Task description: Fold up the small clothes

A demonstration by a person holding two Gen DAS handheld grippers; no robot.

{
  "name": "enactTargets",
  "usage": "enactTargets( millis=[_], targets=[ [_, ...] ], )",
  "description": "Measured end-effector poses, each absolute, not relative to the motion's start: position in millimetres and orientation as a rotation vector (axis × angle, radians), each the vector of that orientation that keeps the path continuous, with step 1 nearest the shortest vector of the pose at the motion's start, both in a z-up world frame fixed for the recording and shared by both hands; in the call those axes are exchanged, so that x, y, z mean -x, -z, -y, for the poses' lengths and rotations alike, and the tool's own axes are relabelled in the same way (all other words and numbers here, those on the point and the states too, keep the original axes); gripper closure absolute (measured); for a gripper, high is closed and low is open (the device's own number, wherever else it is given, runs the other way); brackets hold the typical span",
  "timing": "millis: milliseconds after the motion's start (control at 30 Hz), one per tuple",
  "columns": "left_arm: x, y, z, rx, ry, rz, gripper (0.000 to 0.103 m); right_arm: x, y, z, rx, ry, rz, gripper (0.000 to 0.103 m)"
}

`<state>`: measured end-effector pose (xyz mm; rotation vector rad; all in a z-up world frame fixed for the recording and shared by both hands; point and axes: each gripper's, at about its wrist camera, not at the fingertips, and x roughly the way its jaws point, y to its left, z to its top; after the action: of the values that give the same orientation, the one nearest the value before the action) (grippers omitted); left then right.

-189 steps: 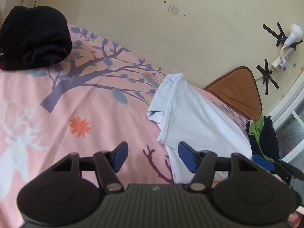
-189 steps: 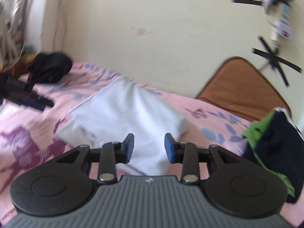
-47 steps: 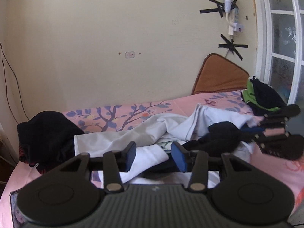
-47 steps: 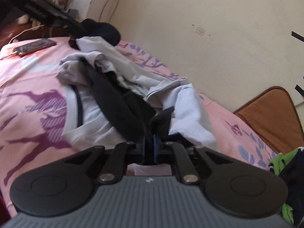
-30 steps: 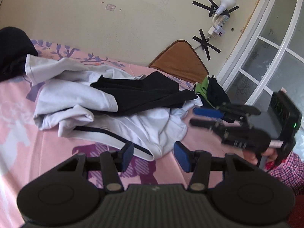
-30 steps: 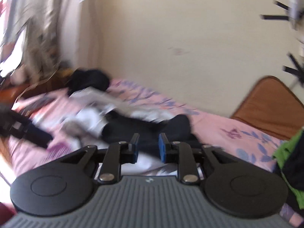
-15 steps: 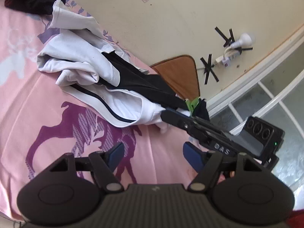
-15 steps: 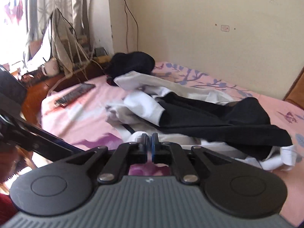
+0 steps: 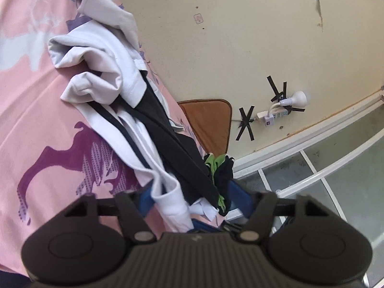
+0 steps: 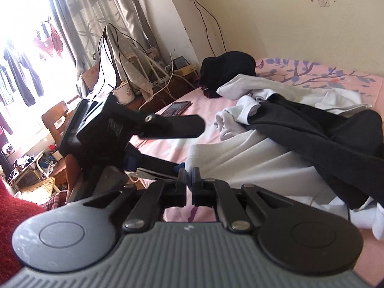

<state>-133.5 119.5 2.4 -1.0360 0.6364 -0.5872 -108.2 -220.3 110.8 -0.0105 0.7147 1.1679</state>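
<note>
white garment [image 9: 105, 76] crumpled on bed [image 9: 36, 110], unfolded; left gripper [image 9: 192, 198] closing around its hem; right gripper [image 10: 189, 180] pinching cloth edge; folding all ahead.

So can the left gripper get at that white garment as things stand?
Probably yes. The end of the white garment already lies between the fingers of the left gripper, whose jaws have just been closing, though the pads don't seem to press it yet. Nothing blocks it; the black garment only lies alongside.
</note>
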Motion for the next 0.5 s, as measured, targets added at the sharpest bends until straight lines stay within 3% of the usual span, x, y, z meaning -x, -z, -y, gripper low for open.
enactTargets(
  millis=[33, 67, 133, 300, 333, 367, 400, 467, 500],
  targets=[
    [131, 3, -120, 1.032, 0.569, -0.655, 0.088, 107, -110, 219, 0.031, -1.168, -0.715, 0.096],
    [128, 8, -120, 1.033, 0.546, -0.676, 0.097, 105, -112, 221, 0.048, -1.177, -0.72, 0.093],
    [125, 19, -122, 1.06, 0.53, -0.702, 0.095, 100, -120, 222, 0.086, -1.247, -0.729, 0.093],
    [131, 20, -119, 1.012, 0.523, -0.678, 0.094, 85, -167, 235, 0.193, -1.195, -0.53, 0.091],
    [133, 18, -119, 1.007, 0.516, -0.676, 0.084, 77, -172, 230, 0.216, -1.154, -0.506, 0.086],
    [133, 18, -117, 1.008, 0.515, -0.68, 0.071, 71, -174, 220, 0.257, -1.117, -0.485, 0.07],
    [134, 17, -116, 1.011, 0.51, -0.683, 0.041, 63, -172, 208, 0.309, -1.091, -0.475, 0.047],
    [135, 14, -111, 0.996, 0.506, -0.671, 0.032, 45, -161, 180, 0.356, -1.09, -0.506, 0.033],
    [135, 12, -107, 0.973, 0.505, -0.673, 0.03, 34, -153, 165, 0.37, -1.097, -0.543, 0.033]
  ],
)
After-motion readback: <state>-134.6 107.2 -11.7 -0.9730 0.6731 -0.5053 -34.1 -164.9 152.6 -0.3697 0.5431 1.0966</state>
